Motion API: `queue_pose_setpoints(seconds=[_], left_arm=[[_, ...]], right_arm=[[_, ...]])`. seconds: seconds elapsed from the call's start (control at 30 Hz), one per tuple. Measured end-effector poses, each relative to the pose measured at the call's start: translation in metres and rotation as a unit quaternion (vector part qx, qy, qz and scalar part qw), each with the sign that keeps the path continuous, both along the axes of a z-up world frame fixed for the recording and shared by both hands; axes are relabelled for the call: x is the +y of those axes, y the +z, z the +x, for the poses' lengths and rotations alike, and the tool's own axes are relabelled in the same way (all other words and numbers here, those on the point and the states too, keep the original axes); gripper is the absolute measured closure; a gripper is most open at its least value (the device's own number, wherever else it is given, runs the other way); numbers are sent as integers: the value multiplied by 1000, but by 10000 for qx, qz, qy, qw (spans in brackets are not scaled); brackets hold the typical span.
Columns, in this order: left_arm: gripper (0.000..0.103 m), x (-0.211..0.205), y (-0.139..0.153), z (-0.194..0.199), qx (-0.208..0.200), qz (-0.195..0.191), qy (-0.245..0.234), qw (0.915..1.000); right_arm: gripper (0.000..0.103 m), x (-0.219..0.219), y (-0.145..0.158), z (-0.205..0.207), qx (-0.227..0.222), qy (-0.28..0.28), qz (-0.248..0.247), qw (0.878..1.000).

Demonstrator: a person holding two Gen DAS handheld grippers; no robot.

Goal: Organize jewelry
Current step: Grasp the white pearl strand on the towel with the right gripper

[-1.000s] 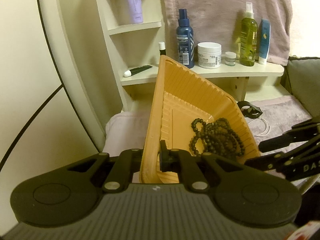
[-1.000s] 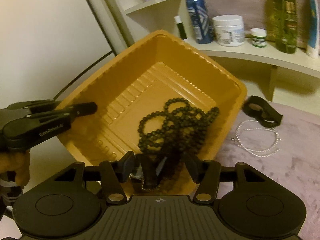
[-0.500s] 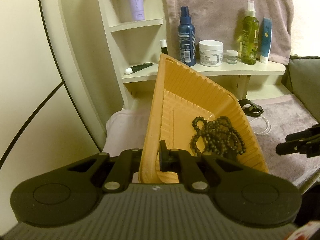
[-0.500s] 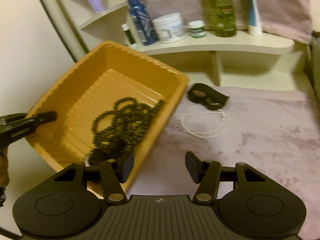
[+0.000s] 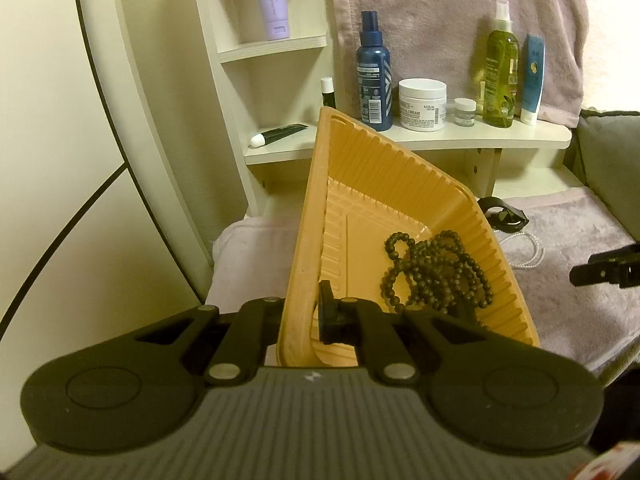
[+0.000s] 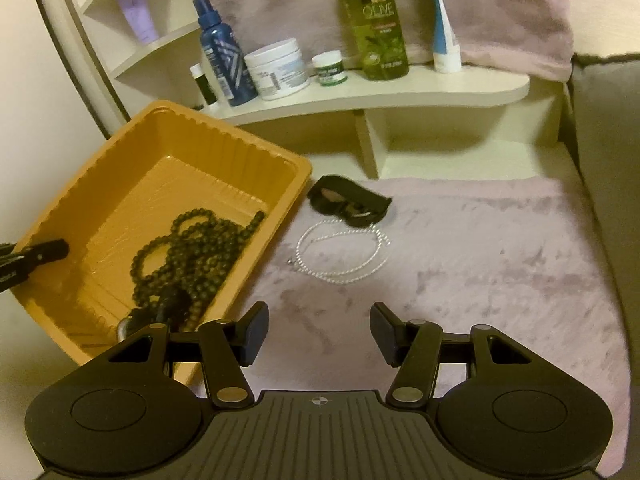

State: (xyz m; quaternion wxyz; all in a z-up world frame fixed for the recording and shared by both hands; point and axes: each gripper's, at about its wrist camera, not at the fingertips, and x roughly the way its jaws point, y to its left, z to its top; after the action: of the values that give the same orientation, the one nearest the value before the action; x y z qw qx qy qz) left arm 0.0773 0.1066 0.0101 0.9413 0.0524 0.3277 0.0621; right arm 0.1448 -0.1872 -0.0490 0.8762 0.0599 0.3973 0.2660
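My left gripper (image 5: pixel 304 312) is shut on the near rim of an orange plastic tray (image 5: pixel 384 168) and holds it tilted. A dark bead necklace (image 5: pixel 436 272) lies heaped in the tray's low corner; it also shows in the right wrist view (image 6: pixel 192 248) inside the tray (image 6: pixel 224 148). My right gripper (image 6: pixel 319 334) is open and empty above the mauve cloth, right of the tray. A white pearl necklace (image 6: pixel 340 256) and a black bracelet (image 6: pixel 348 200) lie on the cloth ahead of it. The left gripper's fingertip (image 6: pixel 40 252) shows at the tray's left rim.
A cream shelf (image 6: pixel 380 92) behind holds a blue spray bottle (image 6: pixel 224 56), a white jar (image 6: pixel 278 68), a green olive bottle (image 6: pixel 372 20) and a tube. A mauve towel (image 5: pixel 440 12) hangs behind. A grey cushion (image 6: pixel 608 152) bounds the right side.
My right gripper let go of the dark bead necklace in the tray, opened, and moved right out over the cloth. The left gripper keeps hold of the tray.
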Motion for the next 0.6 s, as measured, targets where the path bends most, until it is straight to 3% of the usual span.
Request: queue_pose_setpoints(seconds=[0.43, 0.6], left_arm=[[97, 4, -2, -1, 17, -47, 57, 10000], [97, 8, -2, -2, 15, -45, 106, 9999]], right_arm=[[47, 14, -5, 24, -645, 232, -704, 9952], [47, 19, -18, 38, -665, 426, -960, 9922]])
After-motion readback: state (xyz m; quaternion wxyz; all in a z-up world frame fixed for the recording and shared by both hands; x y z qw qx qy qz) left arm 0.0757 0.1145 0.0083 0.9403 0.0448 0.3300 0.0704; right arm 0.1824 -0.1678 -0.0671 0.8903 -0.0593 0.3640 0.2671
